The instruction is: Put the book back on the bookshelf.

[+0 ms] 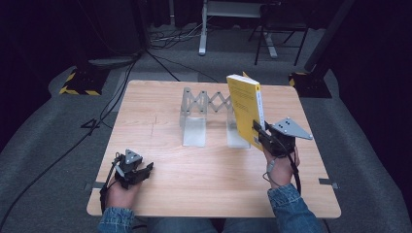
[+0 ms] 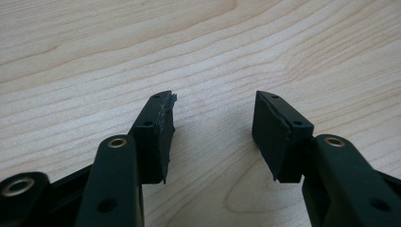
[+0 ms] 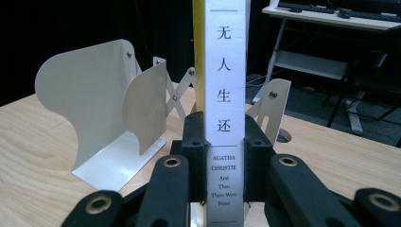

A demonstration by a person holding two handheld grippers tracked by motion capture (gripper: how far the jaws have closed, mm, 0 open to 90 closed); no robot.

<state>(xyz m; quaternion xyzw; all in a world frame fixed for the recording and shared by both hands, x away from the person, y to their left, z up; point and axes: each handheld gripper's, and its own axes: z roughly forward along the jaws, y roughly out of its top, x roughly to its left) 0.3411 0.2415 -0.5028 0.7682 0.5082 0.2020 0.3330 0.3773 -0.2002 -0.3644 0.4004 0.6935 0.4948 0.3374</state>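
Right claw (image 1: 259, 132) pinching upright yellow book (image 1: 245, 107); left claw (image 1: 142, 171) spread, low over table (image 1: 204, 174)

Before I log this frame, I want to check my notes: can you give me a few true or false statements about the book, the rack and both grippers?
1. The right gripper grips the book by its spine. True.
2. The left gripper holds a pen. False: its jaws are open and hold nothing, above bare table.
3. The book lies flat. False: it is upright.
4. The expandable bookend rack holds no book. True.
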